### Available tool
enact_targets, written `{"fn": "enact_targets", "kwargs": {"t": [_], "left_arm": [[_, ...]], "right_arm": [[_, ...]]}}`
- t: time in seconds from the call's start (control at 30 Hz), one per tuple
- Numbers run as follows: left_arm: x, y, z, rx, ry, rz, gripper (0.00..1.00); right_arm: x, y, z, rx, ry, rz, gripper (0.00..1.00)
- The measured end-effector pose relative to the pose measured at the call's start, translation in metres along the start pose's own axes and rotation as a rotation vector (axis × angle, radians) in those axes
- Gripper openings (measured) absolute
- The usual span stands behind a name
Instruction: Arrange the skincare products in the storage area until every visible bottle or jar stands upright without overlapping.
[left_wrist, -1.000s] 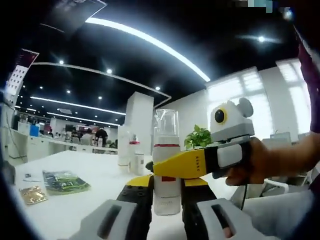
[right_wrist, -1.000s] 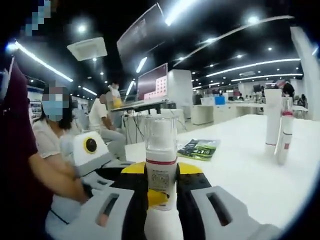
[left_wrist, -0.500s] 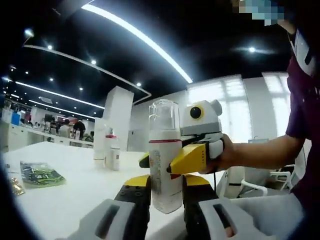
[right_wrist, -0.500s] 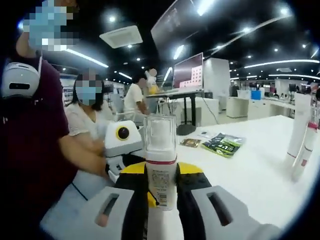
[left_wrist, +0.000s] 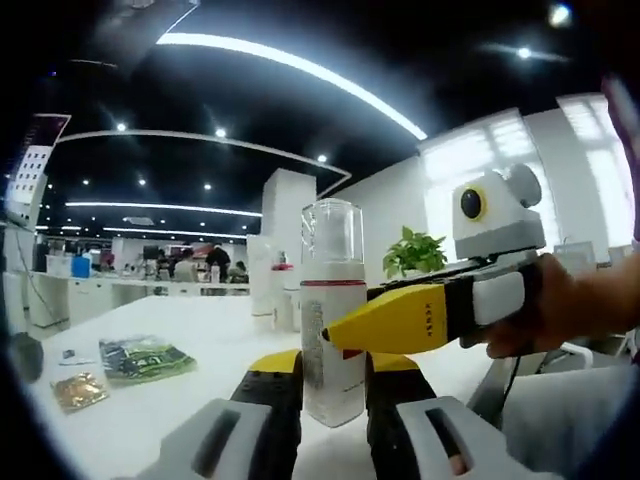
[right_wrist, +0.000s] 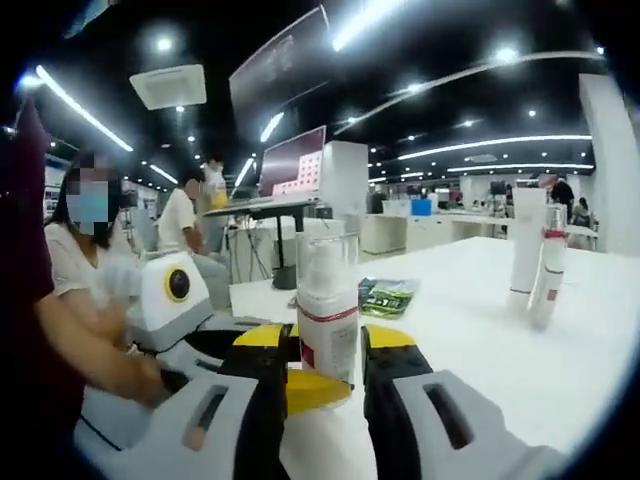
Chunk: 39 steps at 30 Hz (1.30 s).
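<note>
White tabletop (left_wrist: 150, 405) spreads under us in the left gripper view, inside an open office with long ceiling light strips and desks far behind. Our left gripper (left_wrist: 333, 392) has its black jaws closed against the base of an upright white pump bottle (left_wrist: 332, 320) with a clear cap and red band. The right gripper (left_wrist: 425, 320) comes in from the right, its yellow tips touching the bottle's side. Two foil sachets (left_wrist: 120, 368) lie on the table to the left, and other bottles (left_wrist: 272, 295) stand farther back.

From the right gripper view, our right gripper (right_wrist: 325, 375) grips the same bottle (right_wrist: 327, 320) between its jaws. Two tall tubes (right_wrist: 535, 260) stand well apart on the white surface (right_wrist: 470, 350), a green sachet (right_wrist: 385, 297) lies behind, and seated people (right_wrist: 85, 270) show at left.
</note>
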<state>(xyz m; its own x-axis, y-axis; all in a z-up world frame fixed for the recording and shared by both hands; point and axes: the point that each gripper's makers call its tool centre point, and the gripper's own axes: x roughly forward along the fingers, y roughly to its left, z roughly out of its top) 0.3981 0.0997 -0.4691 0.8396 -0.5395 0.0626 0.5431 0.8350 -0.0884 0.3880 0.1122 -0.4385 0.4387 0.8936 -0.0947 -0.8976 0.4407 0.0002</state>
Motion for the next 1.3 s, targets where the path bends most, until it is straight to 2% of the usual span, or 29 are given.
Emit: {"fn": "enact_targets", "kwargs": {"t": [0.07, 0.13, 0.2, 0.3, 0.33, 0.37, 0.43, 0.5, 0.53, 0.57, 0.6, 0.63, 0.67, 0.7, 0.8, 0.83, 0.87, 0.93, 0.97, 1.0, 1.1, 1.2, 1.3], "left_arm": [[0.003, 0.003, 0.001, 0.016, 0.007, 0.005, 0.22], [0.004, 0.005, 0.004, -0.002, 0.005, 0.013, 0.22], [0.006, 0.006, 0.005, -0.011, 0.013, 0.017, 0.22], [0.012, 0.011, 0.01, -0.059, 0.025, 0.015, 0.22], [0.019, 0.012, 0.016, -0.072, 0.037, -0.016, 0.22], [0.024, 0.015, 0.026, -0.049, 0.031, -0.009, 0.22], [0.034, 0.02, 0.039, -0.03, 0.02, -0.017, 0.22], [0.045, 0.024, 0.051, -0.028, 0.016, -0.019, 0.22], [0.055, 0.028, 0.06, -0.005, 0.008, -0.017, 0.22], [0.061, 0.03, 0.065, 0.002, 0.003, -0.013, 0.22], [0.065, 0.031, 0.068, -0.003, -0.002, -0.014, 0.22], [0.079, 0.035, 0.076, -0.014, -0.018, -0.01, 0.22], [0.087, 0.038, 0.077, 0.017, -0.015, -0.002, 0.22], [0.094, 0.041, 0.078, 0.032, -0.012, 0.006, 0.22], [0.125, 0.05, 0.081, 0.024, -0.012, 0.019, 0.22], [0.128, 0.051, 0.08, 0.02, -0.011, 0.019, 0.22], [0.142, 0.055, 0.079, 0.03, -0.011, 0.025, 0.22], [0.155, 0.059, 0.075, 0.032, -0.01, 0.015, 0.22], [0.164, 0.056, 0.071, -0.002, -0.016, -0.026, 0.22], [0.17, 0.059, 0.067, -0.002, -0.014, -0.017, 0.22], [0.19, 0.067, 0.05, -0.012, 0.014, -0.017, 0.22], [0.204, 0.075, 0.041, -0.028, 0.01, -0.014, 0.22], [0.213, 0.078, 0.034, -0.053, 0.021, -0.029, 0.22]], "right_arm": [[-0.001, -0.011, 0.0, 0.056, -0.027, -0.045, 0.29], [-0.003, -0.02, 0.0, 0.076, -0.035, -0.075, 0.31], [-0.008, -0.025, 0.004, 0.066, -0.054, -0.082, 0.35], [-0.017, -0.039, 0.003, 0.067, -0.055, -0.091, 0.3], [-0.02, -0.041, 0.003, 0.073, -0.059, -0.096, 0.31], [-0.036, -0.061, 0.012, 0.13, -0.132, -0.125, 0.31], [-0.056, -0.093, 0.014, 0.149, -0.156, -0.219, 0.31], [-0.071, -0.119, 0.011, 0.114, -0.123, -0.303, 0.3], [-0.079, -0.13, 0.011, 0.075, -0.113, -0.34, 0.31], [-0.093, -0.15, 0.011, 0.004, -0.098, -0.416, 0.31], [-0.1, -0.157, 0.011, -0.009, -0.1, -0.44, 0.31], [-0.109, -0.166, 0.009, 0.008, -0.111, -0.48, 0.31], [-0.112, -0.167, 0.009, 0.01, -0.12, -0.488, 0.31], [-0.123, -0.172, 0.006, -0.018, -0.13, -0.531, 0.31], [-0.133, -0.176, -0.007, -0.054, -0.118, -0.584, 0.28], [-0.136, -0.178, -0.015, -0.057, -0.106, -0.595, 0.28], [-0.138, -0.18, -0.021, -0.091, -0.066, -0.618, 0.27], [-0.134, -0.178, -0.016, -0.104, -0.08, -0.598, 0.2], [-0.124, -0.169, -0.014, -0.014, -0.112, -0.504, 0.2], [-0.122, -0.168, -0.016, 0.014, -0.111, -0.491, 0.22], [-0.118, -0.171, -0.027, -0.004, -0.047, -0.484, 0.24], [-0.119, -0.168, -0.027, -0.033, -0.044, -0.475, 0.24], [-0.122, -0.169, -0.027, -0.028, -0.051, -0.481, 0.21]]}}
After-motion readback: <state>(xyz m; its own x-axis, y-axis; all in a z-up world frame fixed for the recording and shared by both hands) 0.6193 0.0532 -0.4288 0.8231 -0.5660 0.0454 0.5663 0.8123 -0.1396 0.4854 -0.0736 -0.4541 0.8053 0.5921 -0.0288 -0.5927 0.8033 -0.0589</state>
